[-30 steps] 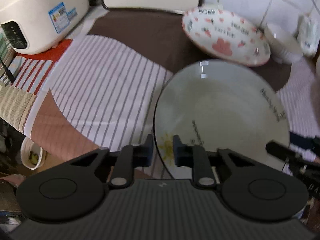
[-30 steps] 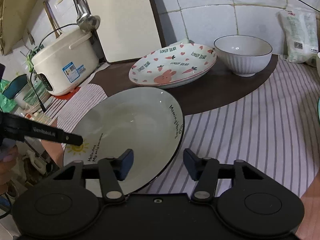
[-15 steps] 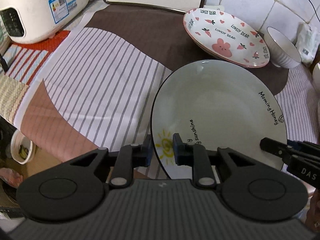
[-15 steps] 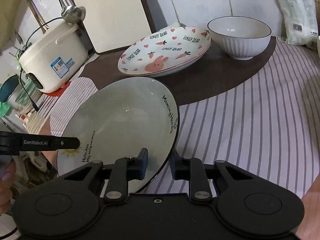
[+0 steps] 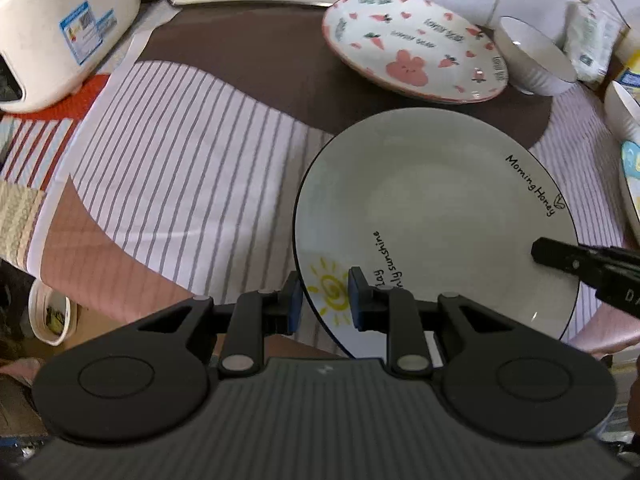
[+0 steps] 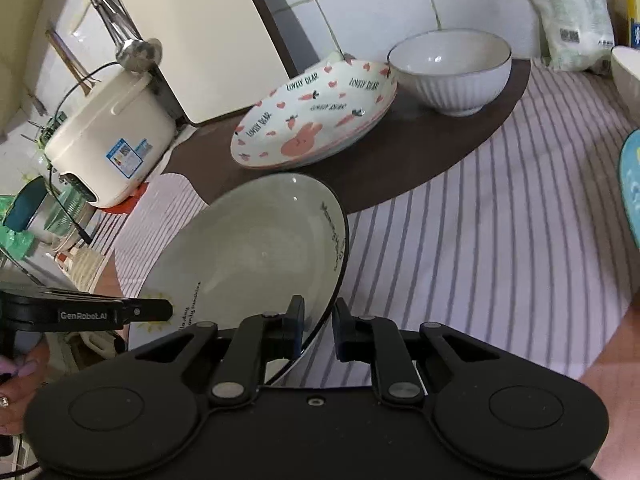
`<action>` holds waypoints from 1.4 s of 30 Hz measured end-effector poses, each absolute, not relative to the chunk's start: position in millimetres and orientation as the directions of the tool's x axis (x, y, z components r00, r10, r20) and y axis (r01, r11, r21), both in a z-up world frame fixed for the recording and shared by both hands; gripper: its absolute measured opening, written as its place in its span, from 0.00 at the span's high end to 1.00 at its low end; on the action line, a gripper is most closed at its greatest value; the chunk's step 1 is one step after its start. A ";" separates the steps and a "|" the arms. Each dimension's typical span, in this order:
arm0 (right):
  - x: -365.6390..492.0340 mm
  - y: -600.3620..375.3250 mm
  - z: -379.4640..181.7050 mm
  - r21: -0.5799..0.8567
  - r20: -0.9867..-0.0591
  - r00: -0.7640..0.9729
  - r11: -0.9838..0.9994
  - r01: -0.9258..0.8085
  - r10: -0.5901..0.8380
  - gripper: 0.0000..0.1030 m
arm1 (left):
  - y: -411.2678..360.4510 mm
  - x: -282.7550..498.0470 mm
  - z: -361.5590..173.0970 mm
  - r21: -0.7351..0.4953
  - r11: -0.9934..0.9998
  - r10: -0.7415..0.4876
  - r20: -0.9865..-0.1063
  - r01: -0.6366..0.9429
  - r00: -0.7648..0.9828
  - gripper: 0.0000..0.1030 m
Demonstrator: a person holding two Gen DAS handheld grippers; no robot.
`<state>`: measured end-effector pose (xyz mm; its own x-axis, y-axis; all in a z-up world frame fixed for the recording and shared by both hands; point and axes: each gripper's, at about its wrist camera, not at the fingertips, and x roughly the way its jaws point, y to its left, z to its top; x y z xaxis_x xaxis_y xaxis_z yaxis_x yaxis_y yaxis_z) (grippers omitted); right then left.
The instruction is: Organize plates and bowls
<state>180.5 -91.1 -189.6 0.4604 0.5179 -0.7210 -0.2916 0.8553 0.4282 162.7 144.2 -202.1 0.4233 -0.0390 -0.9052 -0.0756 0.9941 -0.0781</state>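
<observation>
While the pale round plate with a black rim and sun drawing (image 5: pixel 436 208) was held tilted above the striped cloth surface (image 5: pixel 180 168), its rim was clamped by the left tongs (image 5: pixel 324 300) and the right tongs (image 6: pixel 319 328); the pink bunny-patterned plate (image 6: pixel 316 116) and white ribbed bowl (image 6: pixel 450 70) were seen beyond.

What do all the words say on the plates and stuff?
"Morning Honey": rim of the white plate.
"LOVELY BEAR": repeated on the bunny plate.
"GenRobot.AI": left gripper.
"sunshine": white plate, beside its sun; the words before it are hidden.
Rice cooker sticker and bag: too small.
</observation>
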 end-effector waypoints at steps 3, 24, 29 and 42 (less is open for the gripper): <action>176.9 -103.1 -183.4 0.427 -0.702 0.481 0.851 -0.306 0.525 0.81 | 137.3 161.2 -196.8 -0.095 0.993 -0.056 -0.900 -0.070 0.432 0.79; 172.8 -206.5 -167.6 0.397 -0.660 0.609 0.892 -0.215 0.440 0.81 | 42.9 192.7 -183.0 -0.126 0.981 -0.183 -0.857 0.147 0.482 0.79; 183.9 -209.6 -178.6 0.358 -0.675 0.610 0.907 -0.221 0.415 0.81 | 30.9 205.6 -192.3 -0.103 0.983 -0.165 -0.860 0.152 0.483 0.79; 199.9 -210.6 -197.5 0.370 -0.693 0.601 0.912 -0.176 0.397 0.81 | 22.8 222.8 -201.5 -0.063 0.988 -0.122 -0.875 0.140 0.468 0.79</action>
